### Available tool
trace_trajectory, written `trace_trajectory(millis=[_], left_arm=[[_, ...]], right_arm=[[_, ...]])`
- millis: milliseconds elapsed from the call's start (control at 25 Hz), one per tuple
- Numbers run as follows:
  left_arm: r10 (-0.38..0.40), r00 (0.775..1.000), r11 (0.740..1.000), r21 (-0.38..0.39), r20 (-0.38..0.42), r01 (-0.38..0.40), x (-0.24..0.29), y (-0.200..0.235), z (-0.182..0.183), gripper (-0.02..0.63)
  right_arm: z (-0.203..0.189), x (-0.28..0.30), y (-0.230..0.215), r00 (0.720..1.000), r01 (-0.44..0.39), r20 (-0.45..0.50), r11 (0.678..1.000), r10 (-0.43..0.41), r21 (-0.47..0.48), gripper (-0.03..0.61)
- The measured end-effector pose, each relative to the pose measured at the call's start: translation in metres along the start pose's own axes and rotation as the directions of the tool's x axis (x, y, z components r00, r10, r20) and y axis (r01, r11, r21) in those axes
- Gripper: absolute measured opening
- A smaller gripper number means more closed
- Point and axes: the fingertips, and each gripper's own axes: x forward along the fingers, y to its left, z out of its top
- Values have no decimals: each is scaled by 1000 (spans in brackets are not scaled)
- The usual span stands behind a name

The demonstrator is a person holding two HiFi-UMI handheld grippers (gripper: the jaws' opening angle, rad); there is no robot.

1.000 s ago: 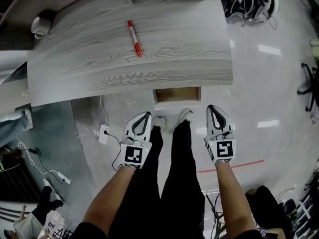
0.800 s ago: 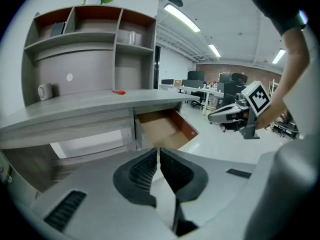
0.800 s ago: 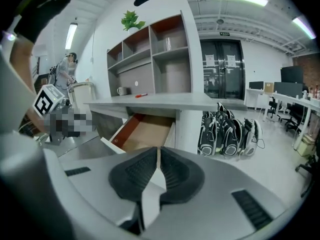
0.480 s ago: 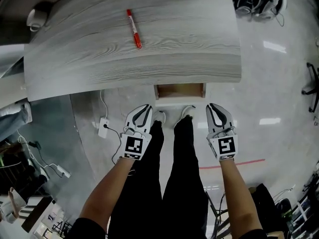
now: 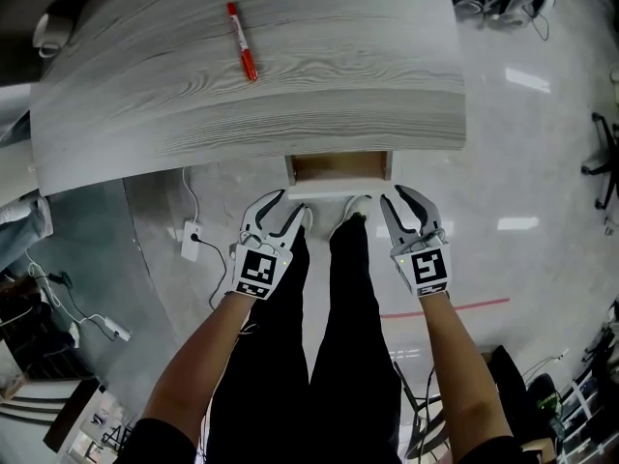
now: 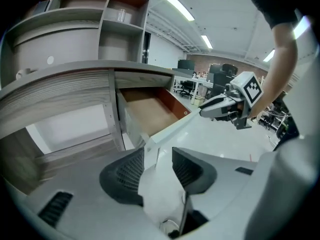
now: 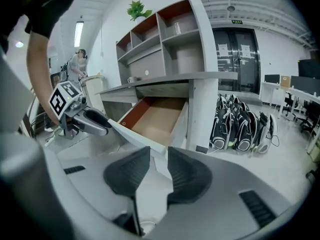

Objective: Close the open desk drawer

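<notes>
Poised at the open drawer (image 5: 338,189) just ahead, left tongs (image 5: 282,207) just sprung wide, right tongs (image 5: 404,201) parted, both empty; could skew and jam it with an uneven shove.

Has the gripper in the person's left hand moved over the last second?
Yes. The left gripper has closed in on the drawer front, and its fingers have just been opening, with that front's corner lined up between them, ungripped.

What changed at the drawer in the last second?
Both grippers moved up to the front of the drawer, left gripper at its left corner, right gripper at its right. The left jaws have just been opening, nothing gripped between them. The drawer stays open; the pen lies on the desk.
</notes>
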Motion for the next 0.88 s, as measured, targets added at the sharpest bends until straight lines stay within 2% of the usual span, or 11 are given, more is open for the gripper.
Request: trace_trajectory(millis=[200, 440, 600, 880], left_arm=[[2, 1000, 1000, -6, 5, -2, 10, 0, 4, 170], [15, 1000, 1000, -18, 1, -15, 12, 1, 4, 169], [19, 999, 999, -39, 30, -18, 11, 5, 11, 167], [62, 992, 995, -86, 110, -53, -3, 12, 38, 138]], right_arm=[[-10, 3, 5, 999, -12, -36, 1000, 12, -20, 121], [-7, 13, -3, 999, 17, -40, 1000, -17, -4, 123], [-4, 12, -3, 999, 34, -42, 999, -34, 1, 123], [21, 0, -9, 995, 90, 47, 993, -93, 70, 117]])
